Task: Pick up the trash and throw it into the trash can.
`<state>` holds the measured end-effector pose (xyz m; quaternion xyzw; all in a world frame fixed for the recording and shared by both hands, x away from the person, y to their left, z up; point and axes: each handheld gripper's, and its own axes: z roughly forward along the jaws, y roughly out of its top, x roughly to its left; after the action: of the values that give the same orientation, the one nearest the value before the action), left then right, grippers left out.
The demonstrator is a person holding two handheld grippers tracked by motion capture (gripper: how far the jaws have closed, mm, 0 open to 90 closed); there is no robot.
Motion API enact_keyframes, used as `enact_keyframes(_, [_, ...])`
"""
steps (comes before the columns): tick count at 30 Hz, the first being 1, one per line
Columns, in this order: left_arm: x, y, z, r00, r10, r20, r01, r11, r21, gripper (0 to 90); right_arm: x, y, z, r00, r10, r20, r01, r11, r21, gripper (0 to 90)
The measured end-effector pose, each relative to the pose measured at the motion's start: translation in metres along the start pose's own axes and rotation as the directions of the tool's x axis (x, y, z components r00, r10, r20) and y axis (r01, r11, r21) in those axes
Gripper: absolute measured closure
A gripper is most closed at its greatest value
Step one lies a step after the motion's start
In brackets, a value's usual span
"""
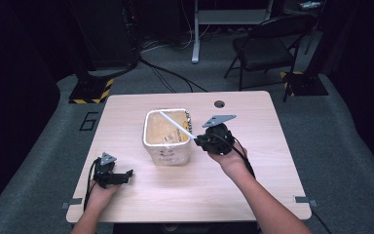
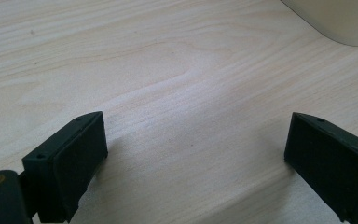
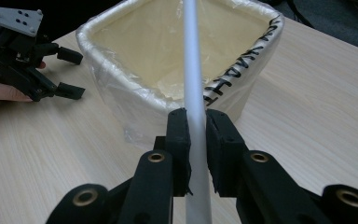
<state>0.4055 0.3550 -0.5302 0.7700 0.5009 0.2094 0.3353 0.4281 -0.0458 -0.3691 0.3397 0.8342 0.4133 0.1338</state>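
Dark studio room, grey carpet, black folding chair (image 1: 265, 48) behind; pale wood-grain rectangular surface (image 1: 253, 180) in the foreground.

Item 1: cream rectangular tub lined with clear plastic film (image 1: 168, 136), standing at the middle of the surface, black lettering on one wall, smiling face mark on the near wall. Film is folded over the rim.

Item 2: long thin white rod, plastic or paper by its look (image 1: 175, 126). Held by the right tongs (image 3: 196, 135); its free end reaches up and across the open top of the tub, above the lining.

Item 3: right tongs, closed firmly on the rod, pads pinching it from both sides. Right hand (image 1: 231, 157) is just beside the tub's right wall, wrist bent inward, tongs pointing toward the tub.

Item 4: left tongs (image 1: 126, 174), jaws spread wide, holding nothing. Left hand (image 1: 100, 191) rests low on the surface, well apart from the tub, tongs pointing roughly toward it.

Risks, as judged: the rod is smooth and round, so it could swivel or slip between the pads. Its tip could snag or tear the film. A sideways push could shove the light tub, since the left tongs do not brace it.
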Motion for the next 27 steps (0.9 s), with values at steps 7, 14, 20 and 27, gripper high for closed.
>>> enact_keyframes(7, [0.0, 0.0, 0.0, 1.0, 0.001, -0.001, -0.001, 1.0, 0.001, 5.5, 0.003, 0.003, 0.009, 0.9999, -0.01, -0.004, 0.01, 1.0, 0.01, 79.3])
enact_keyframes(14, [0.0, 0.0, 0.0, 1.0, 0.001, 0.0, -0.001, 1.0, 0.001, 5.5, 0.004, 0.005, 0.013, 1.0, -0.008, 0.0, 0.008, 1.0, 0.009, 78.6])
enact_keyframes(20, [0.0, 0.0, 0.0, 1.0, 0.001, 0.0, -0.001, 1.0, 0.001, 5.5, 0.005, 0.006, 0.012, 1.0, -0.004, 0.007, 0.004, 1.0, -0.017, 62.5])
enact_keyframes(27, [0.0, 0.0, 0.0, 1.0, 0.001, -0.001, -0.001, 1.0, 0.001, 5.5, 0.005, 0.005, 0.012, 0.9999, 0.004, 0.011, -0.003, 1.0, -0.026, 50.0])
